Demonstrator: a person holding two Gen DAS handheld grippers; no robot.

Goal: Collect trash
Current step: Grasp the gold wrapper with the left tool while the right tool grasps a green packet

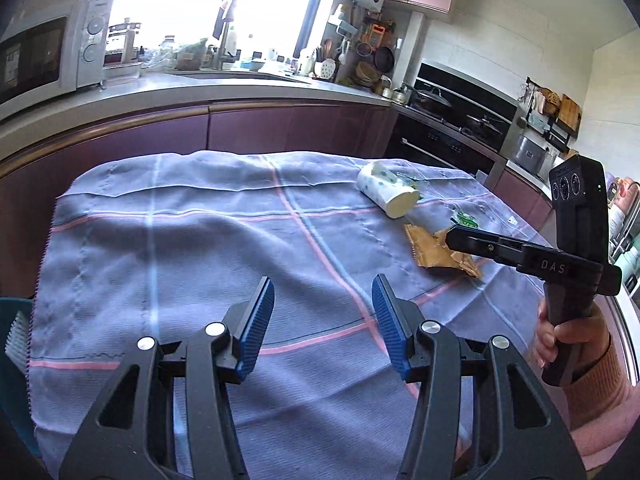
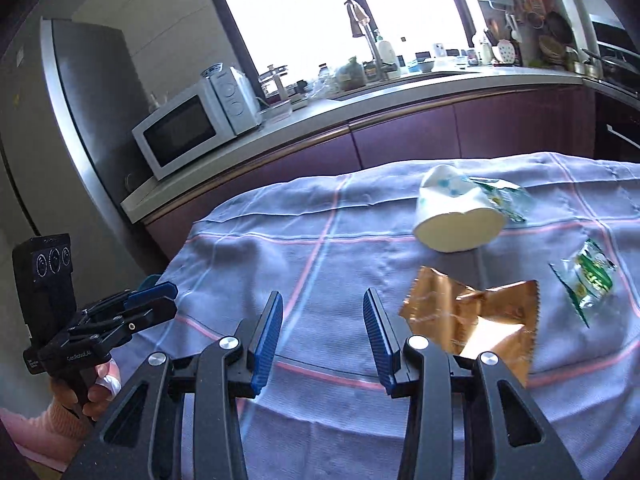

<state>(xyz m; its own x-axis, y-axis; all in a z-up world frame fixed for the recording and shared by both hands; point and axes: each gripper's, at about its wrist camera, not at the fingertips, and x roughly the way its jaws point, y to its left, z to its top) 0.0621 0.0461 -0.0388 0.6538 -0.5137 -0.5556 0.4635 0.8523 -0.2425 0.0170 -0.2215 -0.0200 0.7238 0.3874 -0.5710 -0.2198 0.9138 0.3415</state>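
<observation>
On the lilac checked tablecloth lies a crushed white paper cup on its side. A clear green wrapper sits just behind it. Nearer lies a crumpled brown foil wrapper, with a small green-and-white wrapper to its right. My left gripper hovers open over bare cloth, left of all the trash. My right gripper is open and empty, just left of the brown wrapper; in the left wrist view its fingers cover part of that wrapper.
A teal bin shows at the table's left edge. Behind the table runs a counter with purple cabinets, a microwave, a sink tap and a stove. A steel fridge stands far left.
</observation>
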